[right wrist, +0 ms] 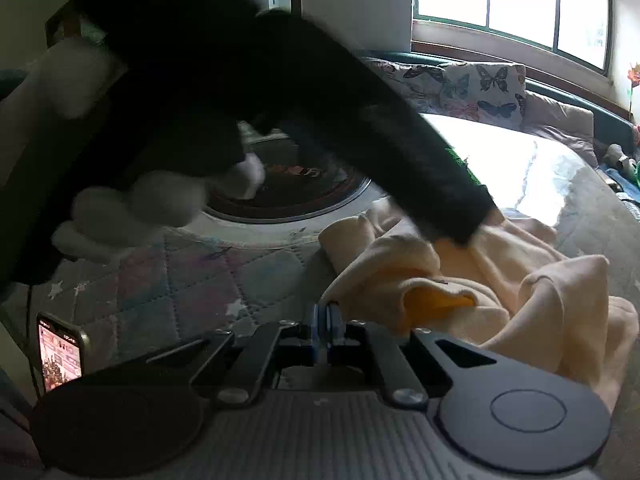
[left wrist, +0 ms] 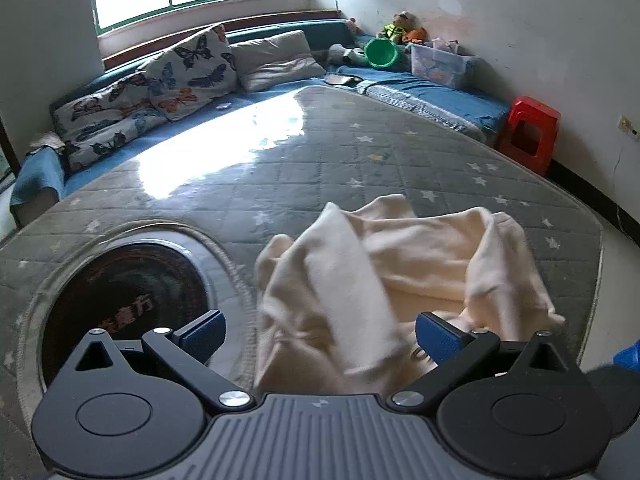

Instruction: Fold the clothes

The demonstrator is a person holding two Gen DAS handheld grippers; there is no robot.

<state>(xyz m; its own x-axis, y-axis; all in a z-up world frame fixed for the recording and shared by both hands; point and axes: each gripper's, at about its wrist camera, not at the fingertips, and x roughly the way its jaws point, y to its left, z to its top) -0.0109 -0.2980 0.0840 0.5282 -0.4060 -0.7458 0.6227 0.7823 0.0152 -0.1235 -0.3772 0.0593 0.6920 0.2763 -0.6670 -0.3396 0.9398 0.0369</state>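
A crumpled cream garment (left wrist: 420, 264) lies on the grey quilted mattress (left wrist: 360, 152). My left gripper (left wrist: 320, 336) stands open just above it. A blurred fold of the cloth runs between the wide-apart blue pads (left wrist: 202, 334) without touching them. In the right wrist view the same garment (right wrist: 500, 280), with an orange lining showing, fills the lower right. My right gripper (right wrist: 328, 330) is shut, and the garment's near edge lies against its tips. No cloth shows between the pads. A dark blurred sleeve (right wrist: 320, 100) with a white-gloved hand (right wrist: 140, 200) reaches across to the garment's far side.
A round dark emblem (left wrist: 128, 296) is set into the mattress at the left. A lit phone (right wrist: 60, 356) lies near the mattress's edge. Butterfly pillows (left wrist: 192, 68), a green tub (left wrist: 382, 52) and a clear box (left wrist: 440, 64) line the far bench. A red stool (left wrist: 528, 132) stands at the right.
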